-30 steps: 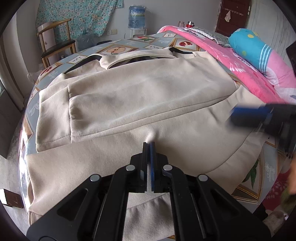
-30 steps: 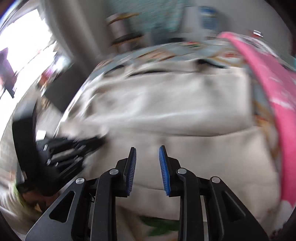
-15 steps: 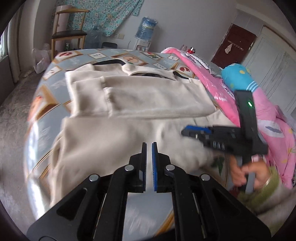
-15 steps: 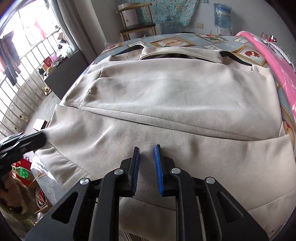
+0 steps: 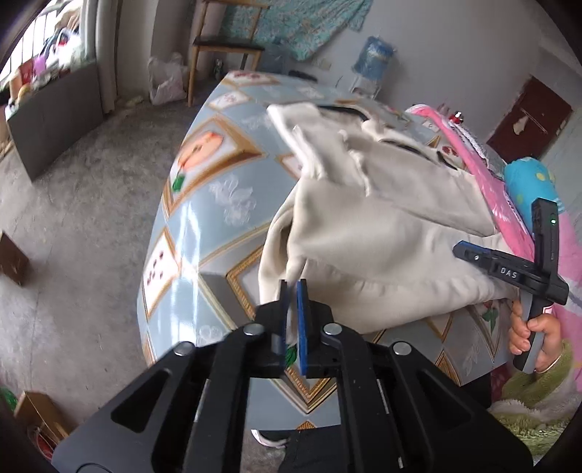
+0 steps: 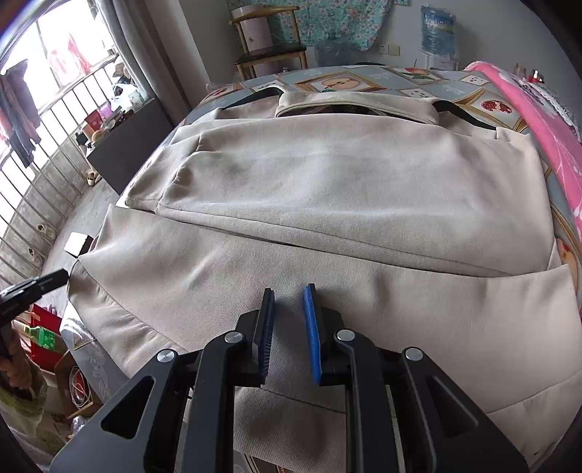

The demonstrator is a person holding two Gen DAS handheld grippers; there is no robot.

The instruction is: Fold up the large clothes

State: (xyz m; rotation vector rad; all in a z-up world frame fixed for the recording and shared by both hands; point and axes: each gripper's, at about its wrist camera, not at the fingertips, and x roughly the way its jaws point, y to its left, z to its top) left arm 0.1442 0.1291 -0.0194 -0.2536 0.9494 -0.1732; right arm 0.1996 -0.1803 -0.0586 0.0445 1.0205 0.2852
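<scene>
One garment is present: a large beige coat (image 6: 327, 203), spread over a worktop (image 5: 203, 203) covered in a pale blue cloth printed with gold-framed pictures. Two hand-held grippers are in use, one in each of the person's hands.

The coat lies collar (image 6: 356, 103) at the far end and hem nearest the viewer. Its sleeves are folded across the body, forming layered bands with visible seams. The fabric is a fine, ribbed weave, plain in colour, with a dark lining showing at the neck opening.

The left hand-held gripper (image 5: 291, 291) has its blue pads closed to a narrow slit on the coat's near edge, and the cloth rises in a bunched fold from that pinch. The right hand-held gripper (image 6: 289, 298) rests over the hem with its pads a narrow way apart; coat fabric lies between them, but the pads do not visibly press it. A hand (image 5: 531, 338) in a green fleecy sleeve grips its handle.

Legible writing: "DAS" on the side of the right hand-held gripper, seen from the left wrist view.

Also counted: one wooden chair (image 6: 269, 47), two water bottles (image 6: 436, 27), one pink bedcover (image 6: 538, 120).
</scene>
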